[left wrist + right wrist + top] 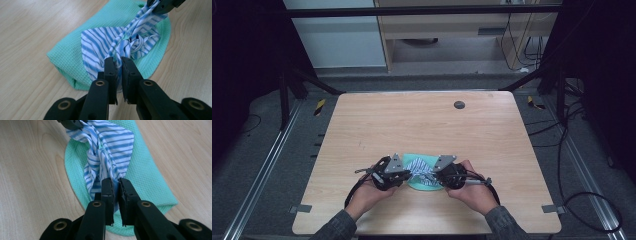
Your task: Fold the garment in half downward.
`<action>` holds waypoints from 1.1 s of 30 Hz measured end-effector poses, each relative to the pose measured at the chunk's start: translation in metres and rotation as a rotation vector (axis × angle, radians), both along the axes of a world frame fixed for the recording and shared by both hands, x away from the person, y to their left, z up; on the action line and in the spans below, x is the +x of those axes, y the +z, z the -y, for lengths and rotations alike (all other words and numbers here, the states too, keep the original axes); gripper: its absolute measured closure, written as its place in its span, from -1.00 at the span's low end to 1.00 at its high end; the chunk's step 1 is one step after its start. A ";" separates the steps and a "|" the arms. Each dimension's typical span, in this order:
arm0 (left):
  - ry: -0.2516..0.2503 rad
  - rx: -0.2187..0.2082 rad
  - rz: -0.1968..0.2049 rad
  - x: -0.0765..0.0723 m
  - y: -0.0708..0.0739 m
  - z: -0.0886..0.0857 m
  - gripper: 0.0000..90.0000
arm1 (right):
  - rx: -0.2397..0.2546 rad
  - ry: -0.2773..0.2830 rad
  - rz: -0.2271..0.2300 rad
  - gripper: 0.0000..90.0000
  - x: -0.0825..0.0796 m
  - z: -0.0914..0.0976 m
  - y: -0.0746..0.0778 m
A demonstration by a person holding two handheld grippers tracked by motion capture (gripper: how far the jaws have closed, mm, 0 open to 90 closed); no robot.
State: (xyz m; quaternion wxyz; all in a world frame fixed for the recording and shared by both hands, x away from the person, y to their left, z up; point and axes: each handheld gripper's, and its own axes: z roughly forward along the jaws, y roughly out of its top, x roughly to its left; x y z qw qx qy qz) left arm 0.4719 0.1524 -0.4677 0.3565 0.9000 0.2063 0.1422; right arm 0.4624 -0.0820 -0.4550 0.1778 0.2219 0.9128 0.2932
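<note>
Both jaws pinch opposite ends of the striped cloth [120,45] over the green towel [70,57].

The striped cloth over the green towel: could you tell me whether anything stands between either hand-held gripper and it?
Nothing visible does. The left hand-held gripper and right hand-held gripper each already pinch an end of the striped cloth, which is knotted above the green towel.

a light wooden table [427,125] stands on grey floor [262,150], pale cabinets [452,30] behind.
</note>
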 end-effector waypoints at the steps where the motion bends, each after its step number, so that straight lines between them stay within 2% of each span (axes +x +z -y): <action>1: -0.002 0.002 -0.002 0.000 -0.001 0.000 0.85 | 0.002 0.000 -0.003 0.83 0.000 0.000 -0.001; 10: -0.006 -0.001 -0.001 -0.004 -0.003 -0.001 0.82 | 0.001 0.009 -0.008 0.77 -0.005 -0.002 -0.002; 15: 0.020 -0.023 0.029 -0.008 -0.004 -0.004 0.59 | 0.004 0.010 -0.011 0.80 -0.006 0.000 -0.004; 17: 0.033 -0.026 0.040 -0.008 -0.004 -0.005 0.42 | 0.002 0.013 -0.012 0.81 -0.007 0.000 -0.005; 21: 0.055 -0.025 0.042 -0.009 -0.005 -0.009 0.20 | -0.001 0.013 -0.013 0.82 -0.008 0.000 -0.005; 27: 0.041 -0.038 0.035 -0.013 -0.006 -0.012 0.27 | -0.005 0.018 -0.013 0.82 -0.010 0.000 -0.005; 33: 0.026 -0.035 0.047 -0.015 -0.008 -0.012 0.51 | -0.003 0.020 -0.014 0.81 -0.012 0.001 -0.008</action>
